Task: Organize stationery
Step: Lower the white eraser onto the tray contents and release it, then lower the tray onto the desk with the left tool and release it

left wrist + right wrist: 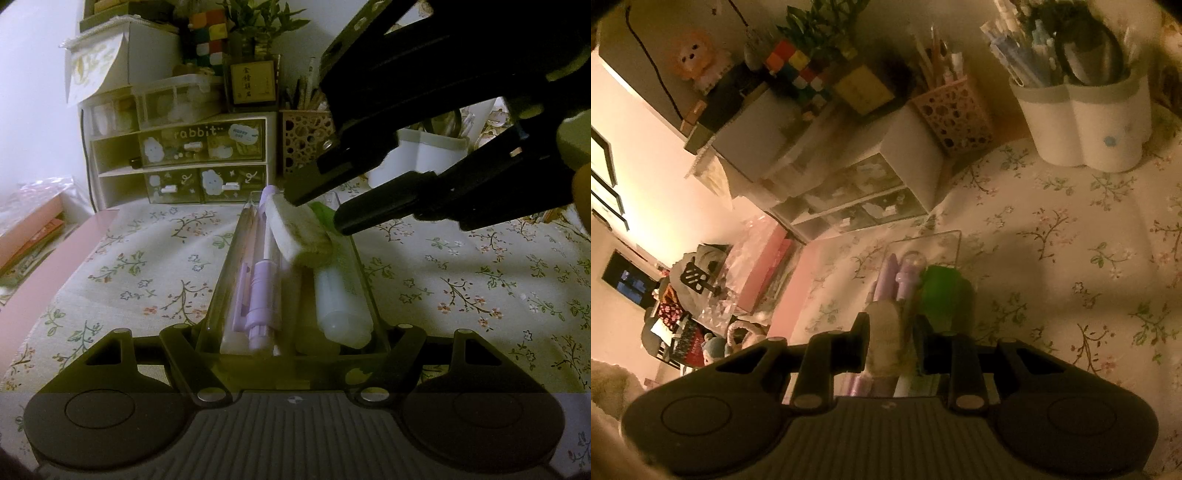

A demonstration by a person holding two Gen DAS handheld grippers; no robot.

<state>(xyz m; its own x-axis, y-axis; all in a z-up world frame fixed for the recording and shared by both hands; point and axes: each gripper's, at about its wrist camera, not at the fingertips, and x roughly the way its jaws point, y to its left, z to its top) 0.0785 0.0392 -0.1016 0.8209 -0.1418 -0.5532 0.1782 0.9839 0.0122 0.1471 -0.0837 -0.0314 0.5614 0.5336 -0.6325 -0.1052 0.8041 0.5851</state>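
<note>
Eraser (301, 230) lies tilted atop the pens (258, 280) in the clear tray (364, 266) on the table. Right gripper (317, 212) jaws pinch its far end. Left gripper (293, 354) jaws clamp the tray's near end.

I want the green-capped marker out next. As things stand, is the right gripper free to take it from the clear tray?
Probably not yet: the right gripper looks shut on the eraser, which lies partly over the marker in the tray.
</note>
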